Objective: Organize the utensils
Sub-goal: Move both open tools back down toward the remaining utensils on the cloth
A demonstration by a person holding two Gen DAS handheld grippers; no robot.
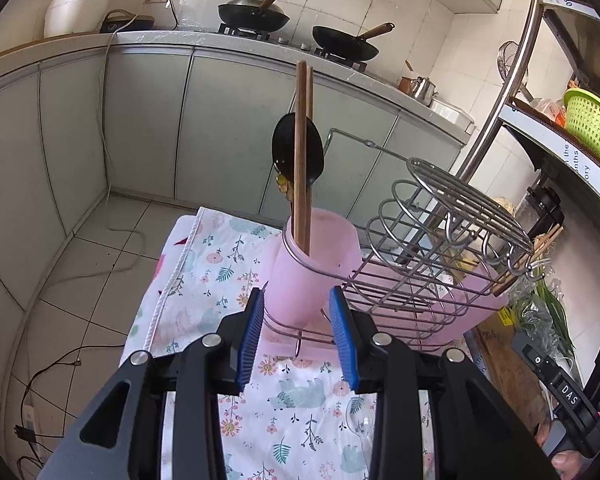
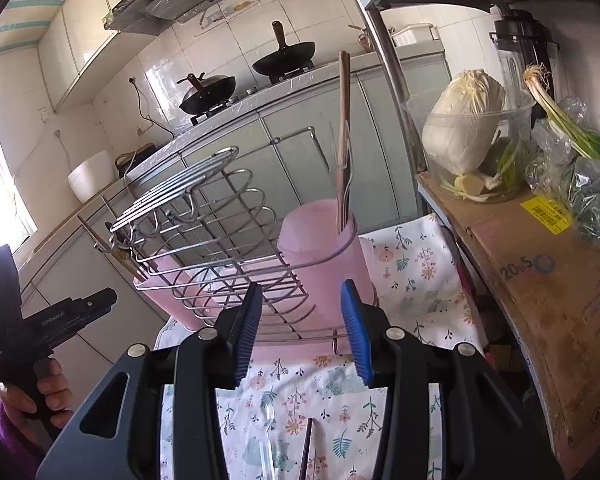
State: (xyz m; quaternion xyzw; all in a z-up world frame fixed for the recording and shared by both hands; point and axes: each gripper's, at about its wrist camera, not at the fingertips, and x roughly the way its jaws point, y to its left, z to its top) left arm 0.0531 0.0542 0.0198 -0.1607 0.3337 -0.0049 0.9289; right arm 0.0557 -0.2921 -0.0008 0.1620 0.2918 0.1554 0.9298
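A wire rack point(image 1: 440, 232) on a floral cloth point(image 1: 220, 264) holds two pink cups. The near cup point(image 1: 316, 264) carries wooden chopsticks point(image 1: 301, 152) and a black spoon point(image 1: 318, 152). My left gripper point(image 1: 295, 292) hovers open just in front of it, nothing between its fingers. In the right wrist view, the rack point(image 2: 204, 232) has a pink cup point(image 2: 324, 256) with chopsticks point(image 2: 343, 112) and a fork point(image 2: 340, 184). My right gripper point(image 2: 302, 285) is open and empty before it. Below it on the cloth lie a clear plastic spoon point(image 2: 266, 432) and a dark stick point(image 2: 306, 452).
A cardboard box point(image 2: 540, 280) at the right bears a clear bowl with cabbage point(image 2: 464, 120) and scallions point(image 2: 572, 120). A metal shelf post point(image 1: 500, 92) and green basket point(image 1: 592, 128) stand beside the rack. Woks point(image 1: 256, 12) sit on the far stove. Cables point(image 1: 60, 364) lie on the floor.
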